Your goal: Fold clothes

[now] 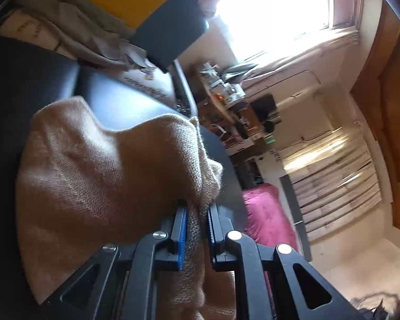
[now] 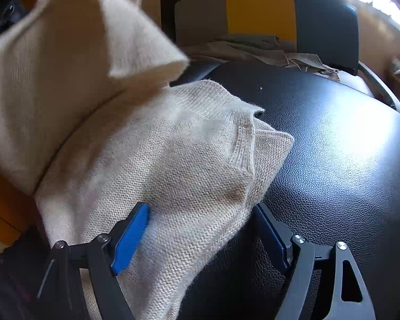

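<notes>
Cream knit sweater [image 2: 157, 144] on black leather bench [image 2: 333, 146]; left gripper [image 1: 196, 213] jaws clamped on a fold (lifted), right gripper [image 2: 200, 213] jaws wide, straddling the near corner.

Right claw [image 2: 200, 229] wide open, blue pads [image 2: 130, 240] straddling a corner of the cream knit sweater [image 2: 173, 165]. Sweater lies on black leather worktop [image 2: 333, 160]; one fold lifted up-left of the claw, blurred.
</notes>
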Tool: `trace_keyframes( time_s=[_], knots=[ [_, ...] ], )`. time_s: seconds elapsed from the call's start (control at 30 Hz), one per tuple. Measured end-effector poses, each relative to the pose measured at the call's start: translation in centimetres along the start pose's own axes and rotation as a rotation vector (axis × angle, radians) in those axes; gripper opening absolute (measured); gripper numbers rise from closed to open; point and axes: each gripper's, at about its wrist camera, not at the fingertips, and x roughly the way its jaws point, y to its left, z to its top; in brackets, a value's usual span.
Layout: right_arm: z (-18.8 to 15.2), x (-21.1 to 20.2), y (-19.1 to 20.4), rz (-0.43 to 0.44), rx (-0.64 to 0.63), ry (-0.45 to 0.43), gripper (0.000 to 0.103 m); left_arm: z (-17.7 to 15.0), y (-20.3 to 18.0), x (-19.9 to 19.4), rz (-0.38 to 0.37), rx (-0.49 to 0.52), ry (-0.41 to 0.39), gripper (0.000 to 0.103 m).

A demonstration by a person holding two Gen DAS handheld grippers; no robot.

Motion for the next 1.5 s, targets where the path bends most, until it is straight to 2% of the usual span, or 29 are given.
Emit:
trace_keyframes(
  time_s=[0.07,0.13,0.37,0.47,0.6,0.73,0.8,0.93,1.07,1.17,1.23,1.3,1.4,1.5],
  knots=[
    [-0.1,0.0,0.0,0.002,0.002,-0.004,0.081,0.4,-0.5,1.7,-0.026,-0.012,0.011,0.012],
    [-0.1,0.0,0.0,0.005,0.006,-0.009,0.081,0.8,-0.3,4.6,-0.020,-0.021,0.030,0.012],
    [-0.3,-0.1,-0.1,0.023,0.021,-0.027,0.082,0.2,4.1,14.3,0.092,-0.133,0.135,0.012],
    [-0.3,-0.2,-0.1,0.023,0.023,-0.028,0.082,-0.6,5.0,16.3,0.093,-0.163,0.161,0.012],
    [-0.3,-0.4,0.0,0.020,0.026,-0.029,0.082,-1.2,4.9,17.6,0.111,-0.136,0.201,0.012],
    [-0.4,-0.6,0.1,0.014,0.027,-0.028,0.083,-1.0,6.8,18.2,0.107,-0.219,0.216,0.021],
    [-0.9,-1.5,0.2,-0.011,0.022,-0.013,0.086,-0.9,6.5,17.4,0.083,-0.217,0.211,0.023],
    [-3.0,-4.9,-0.1,-0.038,0.027,0.013,0.086,-0.7,4.9,14.8,0.053,-0.152,0.193,0.025],
    [-4.5,-9.2,1.0,-0.037,0.008,0.017,0.086,-0.5,4.5,10.3,0.107,-0.064,0.111,0.026],
    [-4.2,-12.0,3.1,0.047,-0.003,-0.018,0.084,-1.0,5.2,6.0,0.191,-0.007,0.035,0.026],
    [-3.5,-12.8,4.8,0.113,-0.019,-0.023,0.078,-1.8,6.2,3.0,0.250,0.016,-0.014,0.027],
    [-2.8,-12.0,6.2,0.160,-0.030,0.007,0.075,-3.0,6.8,0.5,0.291,0.056,-0.039,0.027],
    [-2.7,-9.6,7.8,0.198,-0.021,0.097,0.061,-5.3,7.1,-2.0,0.295,0.147,-0.050,0.027],
    [-3.4,-7.2,7.7,0.233,0.058,0.187,0.047,-7.9,7.4,-3.6,0.274,0.260,-0.028,0.027]
  ],
)
